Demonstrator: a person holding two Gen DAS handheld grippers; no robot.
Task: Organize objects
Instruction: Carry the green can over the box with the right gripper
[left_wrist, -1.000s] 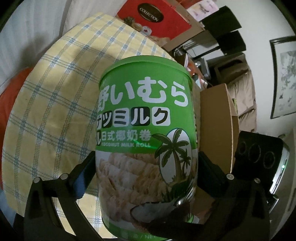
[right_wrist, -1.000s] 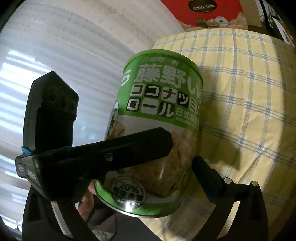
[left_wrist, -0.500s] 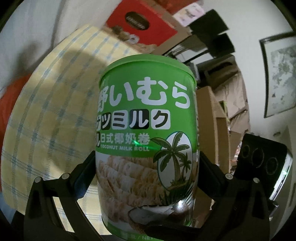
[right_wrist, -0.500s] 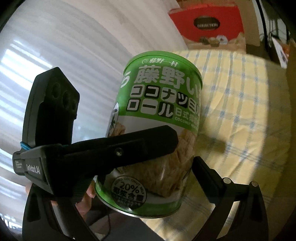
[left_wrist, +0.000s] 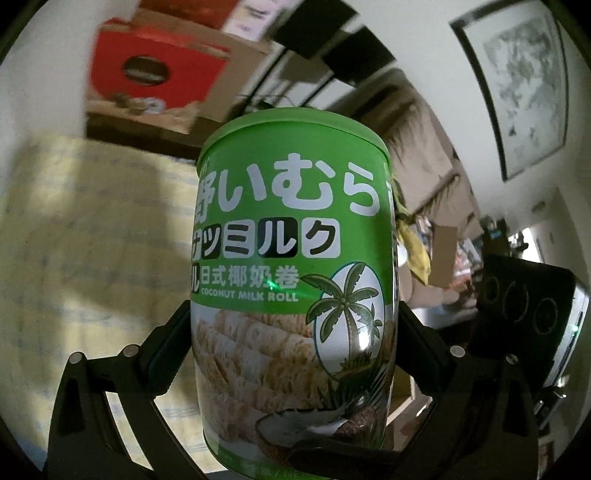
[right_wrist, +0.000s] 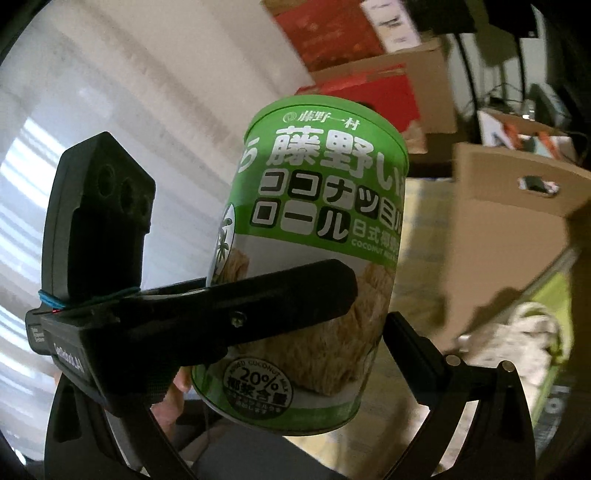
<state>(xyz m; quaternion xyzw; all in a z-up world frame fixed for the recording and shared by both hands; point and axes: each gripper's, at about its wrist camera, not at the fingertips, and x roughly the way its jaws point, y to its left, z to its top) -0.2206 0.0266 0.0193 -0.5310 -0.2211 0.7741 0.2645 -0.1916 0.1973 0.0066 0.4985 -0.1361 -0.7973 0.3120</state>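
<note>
Left tool (left_wrist: 293, 354): clenched on the can (left_wrist: 291, 280), fingers pressed to opposite sides of its lower half. The can is upright in this view, lid on, held in the air above a yellow checked cloth (left_wrist: 92, 258); its base touches nothing visible.

Right tool (right_wrist: 295, 332): the can (right_wrist: 310, 266) sits between its fingers, tilted in this view. One finger (right_wrist: 417, 354) is close against the can's lower side; the other is hidden behind the left tool's body (right_wrist: 207, 325), which crosses the front. Contact is not confirmed, so I cannot tell whether this tool grips or merely brackets the can.

Judgement: the step in hand is carrying the can to its place, or passing it between tools. No destination is evident. A cardboard box (right_wrist: 517, 236) stands to the right and red boxes (left_wrist: 155, 77) lie beyond the cloth.

Recommendations: keep the can's axis vertical so the smooth metal wall does not slide through the pads. Hold the grip low and centred. If handing over, close the receiving tool fully before the other lets go. Set the base down flat before releasing. Background blur suggests quick motion; slow down near the boxes.
</note>
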